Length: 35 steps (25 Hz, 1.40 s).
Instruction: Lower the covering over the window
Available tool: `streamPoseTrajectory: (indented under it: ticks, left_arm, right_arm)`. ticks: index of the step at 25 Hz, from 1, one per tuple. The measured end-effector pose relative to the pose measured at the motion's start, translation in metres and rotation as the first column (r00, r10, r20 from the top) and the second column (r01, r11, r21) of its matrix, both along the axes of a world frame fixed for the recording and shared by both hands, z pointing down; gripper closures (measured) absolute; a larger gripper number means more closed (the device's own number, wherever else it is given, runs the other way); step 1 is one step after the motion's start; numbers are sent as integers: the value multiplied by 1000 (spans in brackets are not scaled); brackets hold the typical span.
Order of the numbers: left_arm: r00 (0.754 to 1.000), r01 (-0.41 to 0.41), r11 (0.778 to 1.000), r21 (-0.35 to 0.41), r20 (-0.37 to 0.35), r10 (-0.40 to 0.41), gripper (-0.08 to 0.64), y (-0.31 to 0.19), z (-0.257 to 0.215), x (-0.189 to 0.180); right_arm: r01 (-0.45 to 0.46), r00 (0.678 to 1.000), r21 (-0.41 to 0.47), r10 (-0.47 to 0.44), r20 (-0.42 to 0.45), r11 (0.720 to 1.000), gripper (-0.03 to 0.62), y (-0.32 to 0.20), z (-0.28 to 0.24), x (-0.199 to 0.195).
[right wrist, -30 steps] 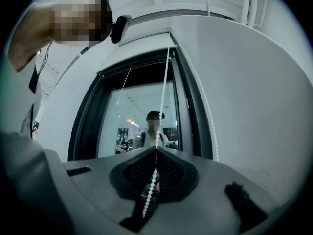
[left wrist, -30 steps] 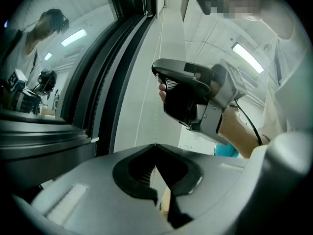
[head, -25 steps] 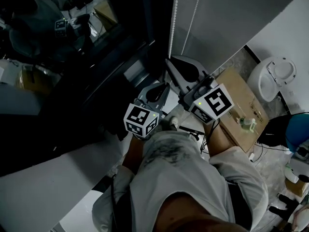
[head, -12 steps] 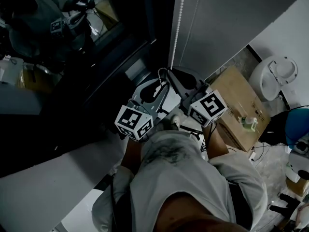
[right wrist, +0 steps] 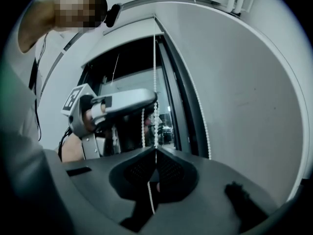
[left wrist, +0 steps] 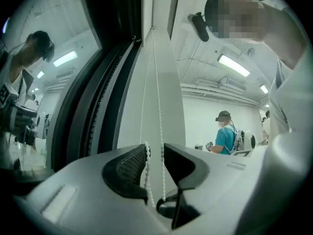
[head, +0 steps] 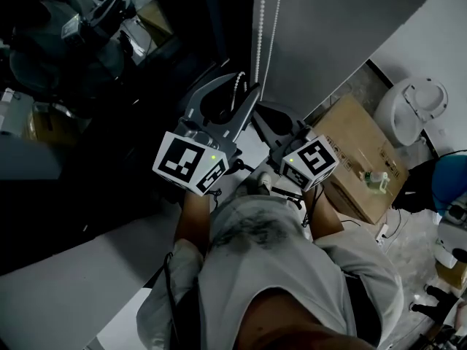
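Window (head: 109, 64): It was dark glass in a dark frame, at the left of the head view.
Roller blind (head: 328, 35): A flat grey sheet hung just right of the window frame. It was also seen in the left gripper view (left wrist: 168, 82) and the right gripper view (right wrist: 244, 92).
Bead chain (head: 260, 28): The white chain hung down in two strands at the edge of the blind, between the blind and the window frame. Both grippers were at it.
Left gripper (head: 239, 86): It was the higher one. Its jaws had just been opening and stood wide apart (left wrist: 155, 148). Both strands of the chain (left wrist: 159, 97) ran down through the gap. One strand lay against the ribbed left pad, but the jaws did not squeeze it.
Right gripper (head: 260, 112): It was lower and just beside the left one. Its jaws were closed tight (right wrist: 155, 150) on one strand of the chain (right wrist: 154, 72), which went up from the pinch and trailed out below it.
Cardboard box (head: 357, 162): It sat on the floor to the right, well apart from the grippers, with a small bottle (head: 376, 183) on top.
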<state>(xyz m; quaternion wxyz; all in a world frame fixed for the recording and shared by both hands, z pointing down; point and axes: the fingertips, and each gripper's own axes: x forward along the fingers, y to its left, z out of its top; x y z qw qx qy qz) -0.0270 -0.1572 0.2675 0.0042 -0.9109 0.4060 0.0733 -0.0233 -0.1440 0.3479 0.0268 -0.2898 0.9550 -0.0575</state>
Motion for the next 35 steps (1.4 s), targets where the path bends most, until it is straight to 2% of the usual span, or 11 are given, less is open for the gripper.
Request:
streamPoseTrajectory:
  ticks: [4, 7, 9, 10, 15, 25, 35]
  left_arm:
    - [1000, -4, 999, 40, -16, 4, 434, -7, -25, 6]
    - [1000, -3, 998, 56, -7, 3, 439, -11, -33, 8]
    - [1000, -7, 998, 66, 9, 6, 474, -11, -35, 10]
    - [1000, -8, 997, 73, 15, 7, 524, -10, -35, 12]
    - [1000, -20, 997, 79, 7, 20, 540, -7, -34, 13]
    - [1000, -12, 1000, -19, -8, 12, 545, -10, 9, 3]
    - [1000, -6, 999, -53, 28, 7, 545, -14, 36, 2]
  right_arm:
    - [17, 1000, 19, -17, -11, 1000, 574, 2, 1, -2]
    - [19, 1000, 20, -20, 14, 1000, 574, 3, -3, -4]
    - [11, 1000, 29, -11, -4, 1000, 574, 2, 0, -3]
    - [8, 1000, 37, -7, -18, 999, 574, 2, 1, -3]
    - [-1, 1000, 41, 2, -22, 999, 574, -2, 2, -3]
    - [-4, 997, -41, 1, -77, 999, 574, -2, 43, -9]
    - [20, 993, -107, -33, -113, 994, 574, 5, 68, -9]
